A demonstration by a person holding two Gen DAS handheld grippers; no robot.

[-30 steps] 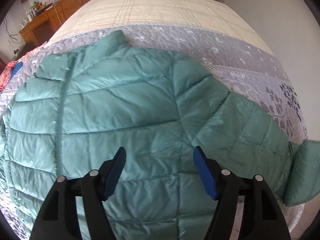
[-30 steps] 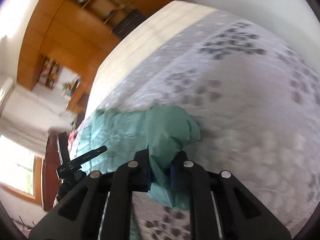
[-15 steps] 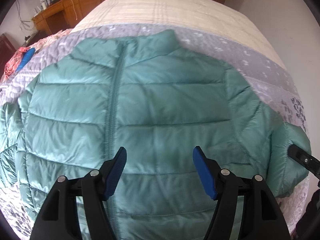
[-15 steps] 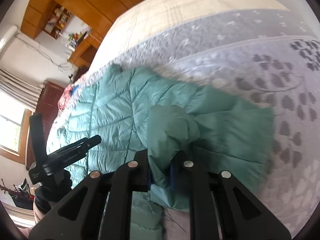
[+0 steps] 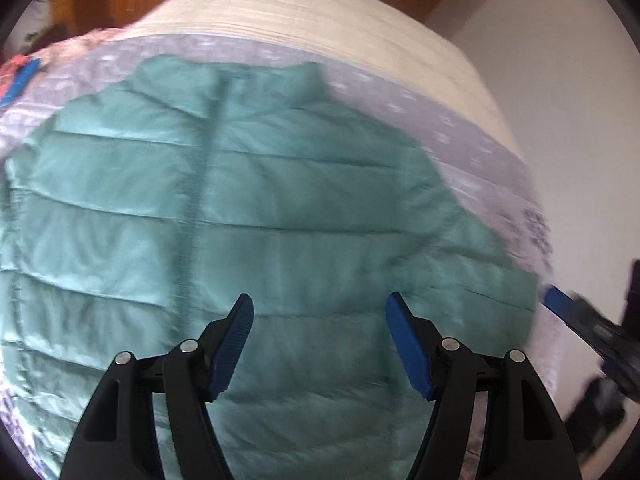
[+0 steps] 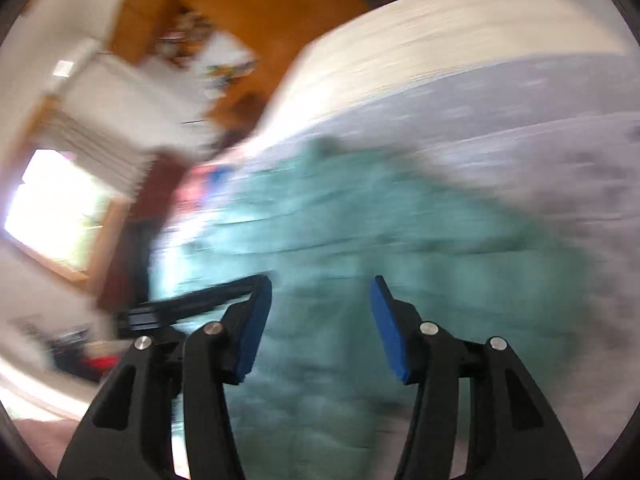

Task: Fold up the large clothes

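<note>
A teal quilted puffer jacket [image 5: 280, 208] lies flat on the bed, front up, zip [image 5: 200, 184] running down its middle and collar toward the far side. Its right sleeve [image 5: 492, 276] lies folded in against the body. My left gripper [image 5: 319, 308] hovers open over the jacket's lower part with nothing between its blue pads. The right gripper [image 6: 321, 292] is opening above the same jacket [image 6: 400, 240], jaws apart and nothing between them; that view is heavily blurred. It also shows at the right edge of the left wrist view as the right gripper [image 5: 576, 320].
The bed has a grey flowered quilt [image 5: 472, 148] and a cream cover [image 5: 340, 28] at the far end. A white wall [image 5: 560, 60] runs along the right side. Wooden cabinets [image 6: 248, 4] and a bright window [image 6: 52, 216] stand to the left. Red and blue cloth [image 5: 20, 76] lies at far left.
The right gripper has let go of the sleeve end and its jaws have spread. The sleeve now rests on the jacket. Both views have swung sideways across the bed.
</note>
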